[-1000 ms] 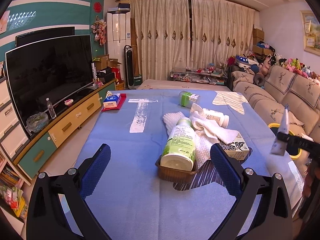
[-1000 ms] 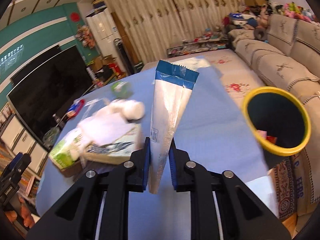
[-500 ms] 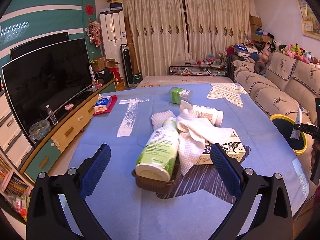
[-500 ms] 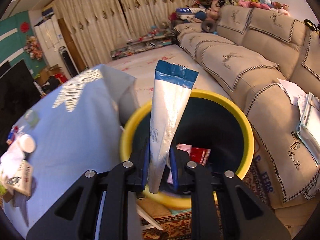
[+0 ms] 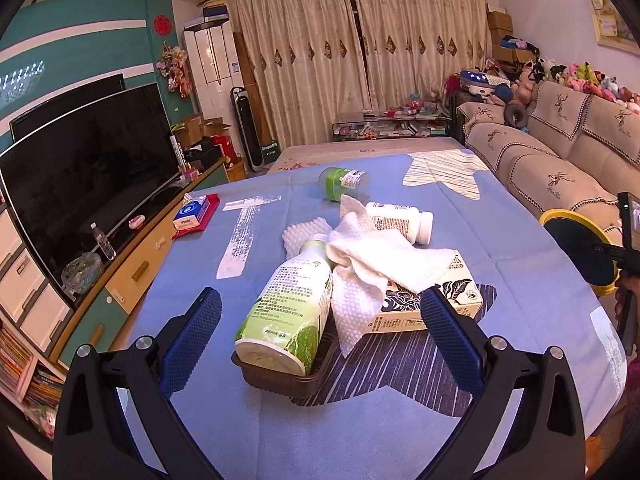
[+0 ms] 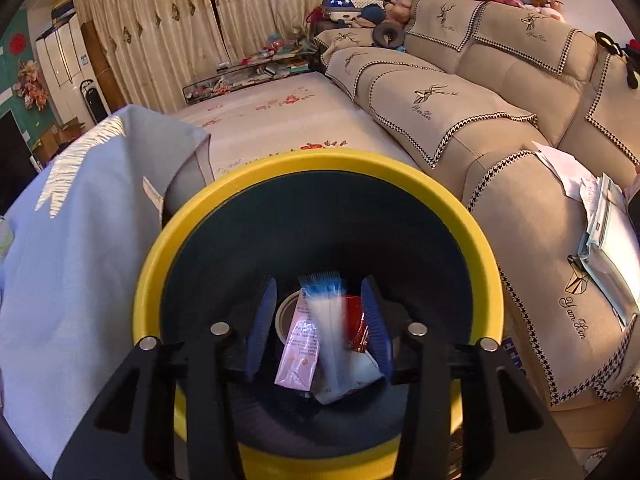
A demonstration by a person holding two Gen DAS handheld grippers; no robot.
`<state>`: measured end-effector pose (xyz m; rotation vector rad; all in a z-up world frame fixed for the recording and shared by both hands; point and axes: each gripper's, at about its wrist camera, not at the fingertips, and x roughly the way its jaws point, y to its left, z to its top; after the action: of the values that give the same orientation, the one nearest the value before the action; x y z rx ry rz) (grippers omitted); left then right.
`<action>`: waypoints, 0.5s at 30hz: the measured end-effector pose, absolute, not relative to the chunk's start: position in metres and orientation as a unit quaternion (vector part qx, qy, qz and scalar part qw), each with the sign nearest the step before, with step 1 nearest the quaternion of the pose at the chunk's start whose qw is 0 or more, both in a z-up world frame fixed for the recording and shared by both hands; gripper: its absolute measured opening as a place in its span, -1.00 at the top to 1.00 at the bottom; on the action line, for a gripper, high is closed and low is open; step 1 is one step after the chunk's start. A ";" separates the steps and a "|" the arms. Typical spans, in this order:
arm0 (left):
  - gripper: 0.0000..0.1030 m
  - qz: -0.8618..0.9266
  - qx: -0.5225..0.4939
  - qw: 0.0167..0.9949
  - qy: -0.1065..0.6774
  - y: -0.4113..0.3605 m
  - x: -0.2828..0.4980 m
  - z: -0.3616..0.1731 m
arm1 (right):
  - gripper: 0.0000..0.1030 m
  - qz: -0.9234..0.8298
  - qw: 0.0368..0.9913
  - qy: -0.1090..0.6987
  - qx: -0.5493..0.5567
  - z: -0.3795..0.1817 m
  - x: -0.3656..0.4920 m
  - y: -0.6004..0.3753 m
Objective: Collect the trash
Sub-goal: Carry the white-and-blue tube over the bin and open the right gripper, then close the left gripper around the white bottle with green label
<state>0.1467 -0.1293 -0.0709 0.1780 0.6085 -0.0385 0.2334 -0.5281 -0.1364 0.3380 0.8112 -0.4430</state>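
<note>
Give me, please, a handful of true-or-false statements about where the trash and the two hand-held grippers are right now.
1. The right hand-held gripper is open above the yellow-rimmed bin. True.
2. The blue-topped wrapper is clamped between the right fingers. False: it appears blurred in the gap between them, touching neither, over the bin's inside.
3. The green-labelled bottle stands upright on the table. False: it lies on its side, base in the brown tray.
4. The left hand-held gripper is open and holds nothing. True.
5. The bin is empty. False: a red packet and other wrappers lie inside.
</note>
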 end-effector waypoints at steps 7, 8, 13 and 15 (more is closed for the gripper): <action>-0.90 -0.002 0.074 0.950 0.305 -0.113 0.151 -0.075 | -0.04 -0.168 0.914 0.335 0.152 -0.091 0.196 -0.482; -0.90 0.002 0.075 0.949 0.305 -0.110 0.152 -0.076 | -0.05 -0.159 0.917 0.333 0.151 -0.086 0.193 -0.474; -0.90 0.014 0.074 0.949 0.307 -0.098 0.157 -0.080 | -0.11 -0.110 0.930 0.324 0.134 -0.069 0.178 -0.429; -0.90 0.012 0.076 0.947 0.312 -0.095 0.162 -0.084 | -0.12 -0.086 0.931 0.328 0.137 -0.067 0.175 -0.415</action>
<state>0.1617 -0.0948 -0.0844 0.1553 0.6350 0.0236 0.1750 -0.4151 -0.0665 0.2809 0.6714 -0.1761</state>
